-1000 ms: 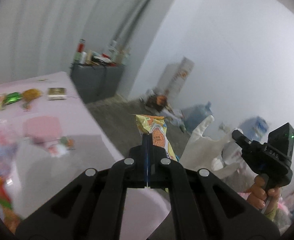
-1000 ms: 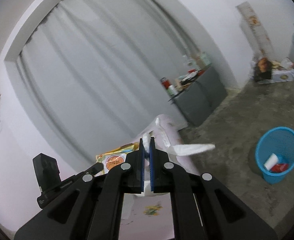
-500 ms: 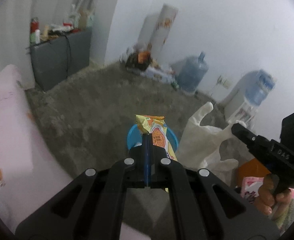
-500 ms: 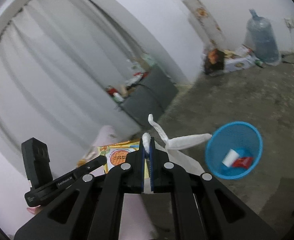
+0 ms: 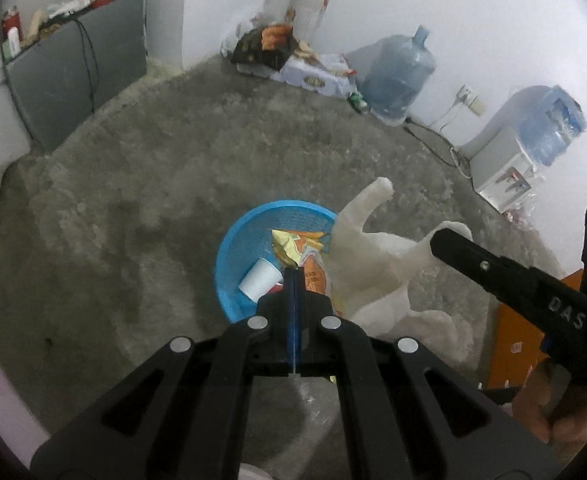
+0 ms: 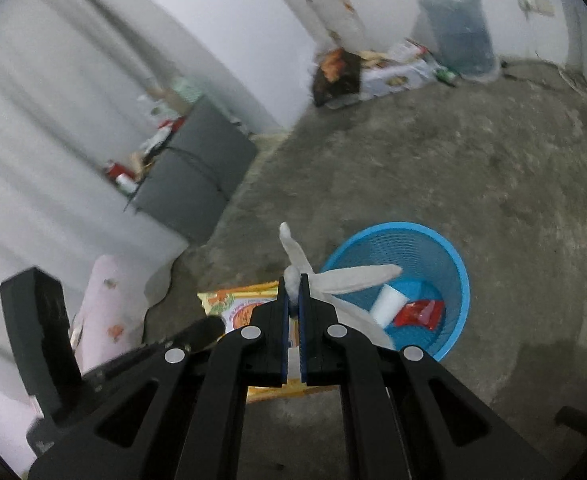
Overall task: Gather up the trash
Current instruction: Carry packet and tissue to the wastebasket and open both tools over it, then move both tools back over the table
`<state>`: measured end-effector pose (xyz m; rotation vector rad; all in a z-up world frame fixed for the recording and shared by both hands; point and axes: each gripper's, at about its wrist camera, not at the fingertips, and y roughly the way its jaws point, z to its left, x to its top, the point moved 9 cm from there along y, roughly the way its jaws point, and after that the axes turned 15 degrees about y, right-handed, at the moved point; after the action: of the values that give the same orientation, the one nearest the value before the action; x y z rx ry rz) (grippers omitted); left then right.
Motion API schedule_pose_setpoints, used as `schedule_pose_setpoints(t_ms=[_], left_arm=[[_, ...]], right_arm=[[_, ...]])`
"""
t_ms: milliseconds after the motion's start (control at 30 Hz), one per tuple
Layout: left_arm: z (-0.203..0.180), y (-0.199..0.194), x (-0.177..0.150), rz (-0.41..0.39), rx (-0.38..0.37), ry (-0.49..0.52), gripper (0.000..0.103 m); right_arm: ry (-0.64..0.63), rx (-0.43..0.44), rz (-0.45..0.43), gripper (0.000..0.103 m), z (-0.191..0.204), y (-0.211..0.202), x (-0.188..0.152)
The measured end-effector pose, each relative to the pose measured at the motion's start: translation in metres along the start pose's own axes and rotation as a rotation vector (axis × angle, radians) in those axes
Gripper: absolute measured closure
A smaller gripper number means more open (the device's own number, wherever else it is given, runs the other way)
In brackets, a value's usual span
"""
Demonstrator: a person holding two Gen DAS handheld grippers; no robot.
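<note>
My left gripper [image 5: 294,276] is shut on an orange and yellow snack wrapper [image 5: 299,250] and holds it above a blue mesh waste basket [image 5: 233,248] on the floor. My right gripper [image 6: 292,286] is shut on a white rubber glove [image 6: 349,276], whose fingers hang over the basket [image 6: 459,276]. The glove also shows in the left wrist view [image 5: 373,264], just right of the wrapper. The wrapper shows in the right wrist view [image 6: 237,304], left of the glove. A white paper cup [image 5: 259,279] and a red wrapper [image 6: 419,314] lie in the basket.
A grey cabinet [image 5: 73,68] with bottles stands by the left wall. Two water jugs [image 5: 397,76], a dispenser [image 5: 501,172] and a pile of boxes [image 5: 293,64] line the far wall. The pink-covered table edge [image 6: 101,308] is at lower left. An orange box [image 5: 521,344] sits at right.
Both grippers have swung away from the pink table and down over the floor. The basket has come from far off to directly under the wrapper and glove. Both stay shut on their loads.
</note>
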<state>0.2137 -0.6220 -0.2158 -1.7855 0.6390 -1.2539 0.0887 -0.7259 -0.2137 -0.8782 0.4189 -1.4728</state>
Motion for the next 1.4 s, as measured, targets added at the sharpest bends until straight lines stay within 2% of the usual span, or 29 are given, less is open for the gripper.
schedule_pose_setpoints(t_ms=[100, 167, 200, 233, 300, 400, 500, 600, 833, 1033, 1233, 1400], left_arm=[[-0.003, 0.026, 0.006, 0.014, -0.003, -0.013, 0.103], [-0.006, 0.039, 0.006, 0.031, -0.005, -0.025, 0.091], [-0.006, 0.044, 0.005, 0.044, -0.003, -0.029, 0.080], [-0.005, 0.046, 0.003, 0.051, 0.009, -0.031, 0.077], [-0.007, 0.047, 0.003, 0.049, 0.002, -0.037, 0.077], [-0.008, 0.043, 0.004, 0.038, -0.016, -0.046, 0.074], [-0.008, 0.027, 0.006, 0.014, -0.026, -0.064, 0.072], [-0.010, 0.003, 0.007, -0.016, -0.026, -0.060, 0.071], [-0.014, -0.089, 0.010, -0.100, -0.003, -0.021, 0.055], [-0.006, -0.205, -0.016, -0.216, 0.039, 0.018, 0.041], [0.024, -0.315, -0.077, -0.312, 0.114, -0.014, 0.035], [0.059, -0.397, -0.144, -0.393, 0.192, -0.114, 0.034]], right_arm=[[0.042, -0.051, 0.030, 0.097, -0.022, 0.026, 0.014], [0.060, -0.098, 0.038, 0.094, -0.038, 0.041, 0.020], [0.061, -0.117, 0.045, 0.092, -0.044, 0.045, 0.020], [0.068, -0.146, 0.050, 0.087, -0.052, 0.050, 0.019], [0.081, -0.155, 0.045, 0.082, -0.061, 0.050, 0.018], [0.077, -0.160, 0.029, 0.065, -0.066, 0.046, 0.014], [0.080, -0.157, 0.019, 0.064, -0.065, 0.038, 0.009], [0.087, -0.114, -0.006, 0.062, -0.055, 0.019, 0.002], [-0.036, -0.023, -0.051, 0.046, -0.001, -0.045, -0.026], [-0.156, 0.096, -0.105, 0.033, 0.054, -0.122, -0.051], [-0.191, 0.227, -0.049, 0.032, 0.099, -0.160, -0.093], [-0.258, 0.298, 0.044, 0.032, 0.139, -0.170, -0.138]])
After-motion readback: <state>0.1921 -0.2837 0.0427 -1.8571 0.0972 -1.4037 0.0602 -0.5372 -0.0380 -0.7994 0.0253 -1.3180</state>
